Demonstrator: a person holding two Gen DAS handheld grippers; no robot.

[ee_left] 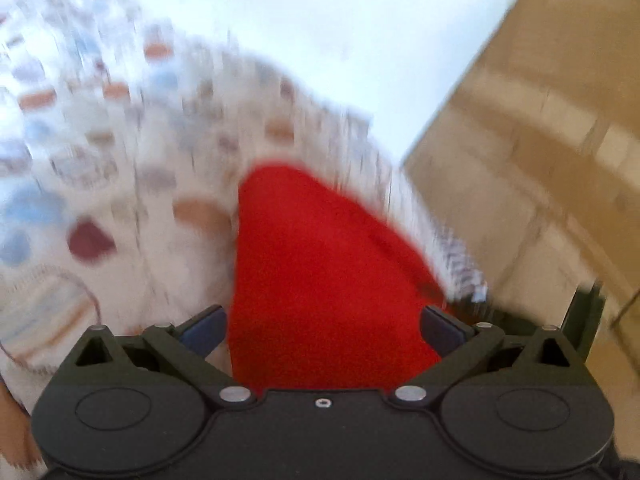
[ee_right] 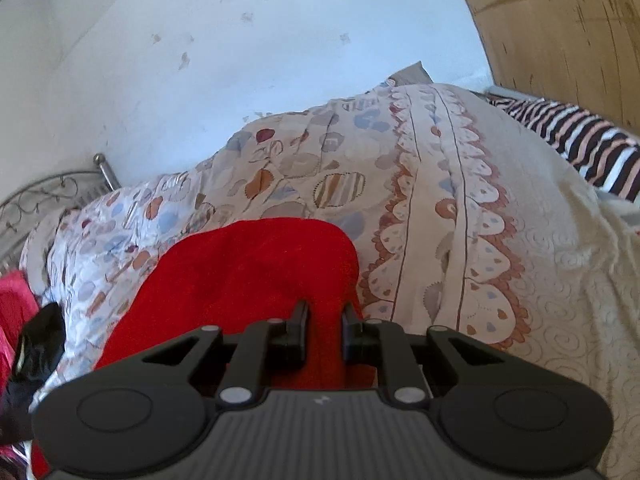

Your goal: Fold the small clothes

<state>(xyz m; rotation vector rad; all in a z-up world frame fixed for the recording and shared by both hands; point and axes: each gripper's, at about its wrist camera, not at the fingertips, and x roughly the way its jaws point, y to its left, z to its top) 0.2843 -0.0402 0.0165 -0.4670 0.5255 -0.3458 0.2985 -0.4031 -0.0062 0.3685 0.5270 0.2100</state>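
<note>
A red garment lies on the patterned bedspread; the left wrist view is blurred by motion. My left gripper stands open, its blue-padded fingers wide apart with the red cloth running between them and no pad pressing on it. In the right wrist view the red garment spreads to the left over the bedspread. My right gripper is shut on a fold of that cloth, with its fingers close together.
A wooden wardrobe stands at the right, and a pale wall behind the bed. A striped cloth lies at the far right. Pink fabric and a black item sit at the left edge near a metal bed frame.
</note>
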